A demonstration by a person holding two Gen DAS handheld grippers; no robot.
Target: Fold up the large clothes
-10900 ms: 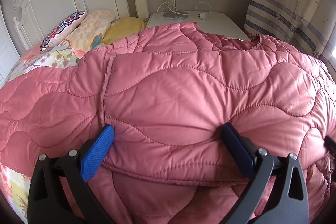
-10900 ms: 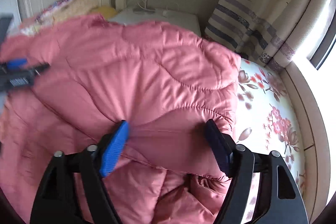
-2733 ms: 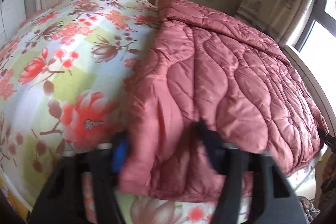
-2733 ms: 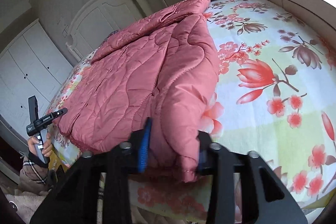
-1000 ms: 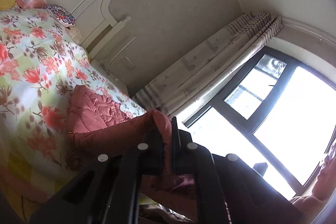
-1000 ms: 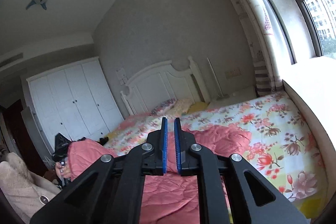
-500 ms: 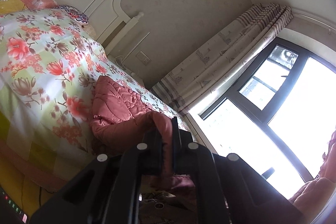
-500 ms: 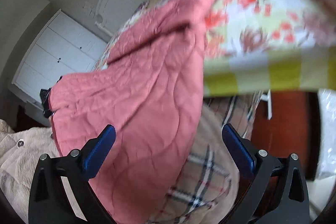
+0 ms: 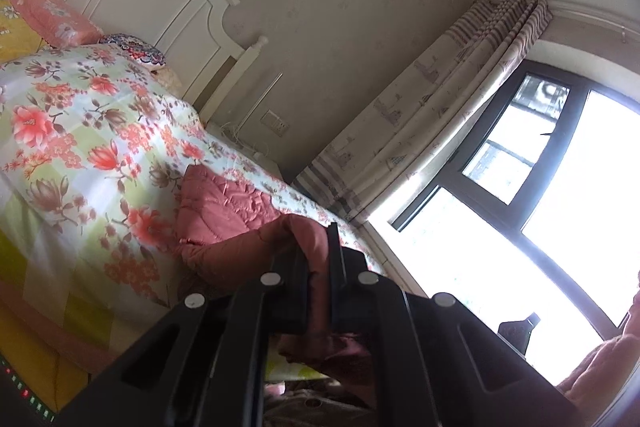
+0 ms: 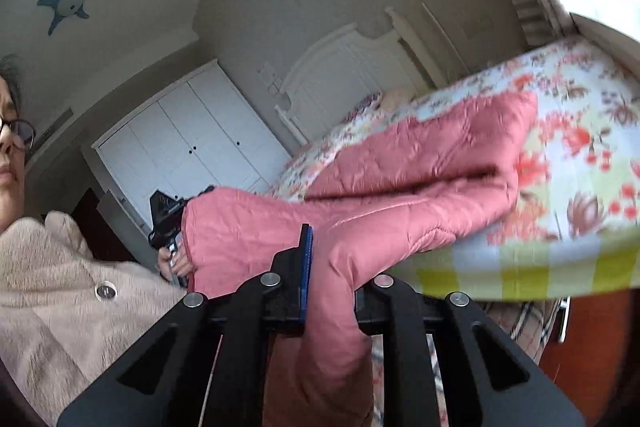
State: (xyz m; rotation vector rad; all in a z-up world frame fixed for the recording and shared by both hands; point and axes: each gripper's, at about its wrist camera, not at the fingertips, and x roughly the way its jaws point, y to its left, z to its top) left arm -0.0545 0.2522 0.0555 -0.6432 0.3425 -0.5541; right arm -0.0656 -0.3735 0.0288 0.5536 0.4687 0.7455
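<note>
Floral bed; both jaws pinch pink coat. Wardrobe only in R view.

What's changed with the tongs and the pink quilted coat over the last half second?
The right tongs, wide open and off the fabric half a second ago, have shut on the pink quilted coat, gripping a thick fold at the near edge of the bed. The left tongs stay clamped on the coat's other corner. The far part of the coat still lies on the floral bedspread.

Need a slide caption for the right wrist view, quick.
Right gripper shut on pink quilted coat, lifting its edge off the floral bedsheet.
</note>
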